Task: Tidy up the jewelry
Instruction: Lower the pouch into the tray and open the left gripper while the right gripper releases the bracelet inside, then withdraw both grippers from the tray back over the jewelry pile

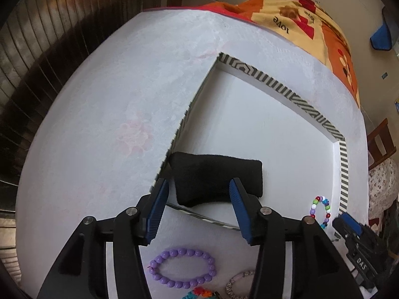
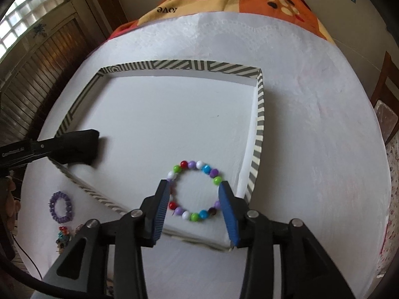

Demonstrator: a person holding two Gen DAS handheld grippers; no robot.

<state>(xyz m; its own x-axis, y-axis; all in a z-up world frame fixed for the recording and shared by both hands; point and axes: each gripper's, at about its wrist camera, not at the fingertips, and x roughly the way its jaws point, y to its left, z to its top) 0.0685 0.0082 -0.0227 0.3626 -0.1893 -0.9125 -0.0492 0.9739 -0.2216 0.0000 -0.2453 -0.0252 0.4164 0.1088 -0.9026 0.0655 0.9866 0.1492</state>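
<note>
A shallow white tray with a grey-striped rim (image 1: 294, 97) (image 2: 259, 114) lies on the white table. A black cushion (image 1: 219, 177) (image 2: 79, 147) sits in its near left corner. My left gripper (image 1: 198, 186) is open, its fingers on either side of the cushion, just in front of it. A multicoloured bead bracelet (image 2: 199, 167) (image 1: 321, 209) lies inside the tray near its right corner. My right gripper (image 2: 194, 186) is open around the bracelet without holding it. A purple bead bracelet (image 1: 183, 267) (image 2: 61, 206) lies on the table outside the tray.
A pale beaded ring (image 1: 239, 284) and a colourful beaded piece (image 1: 199, 294) (image 2: 63, 235) lie on the table near the purple bracelet. An orange patterned blanket (image 1: 311, 20) covers the far end. A wooden chair (image 2: 384, 84) stands at the right.
</note>
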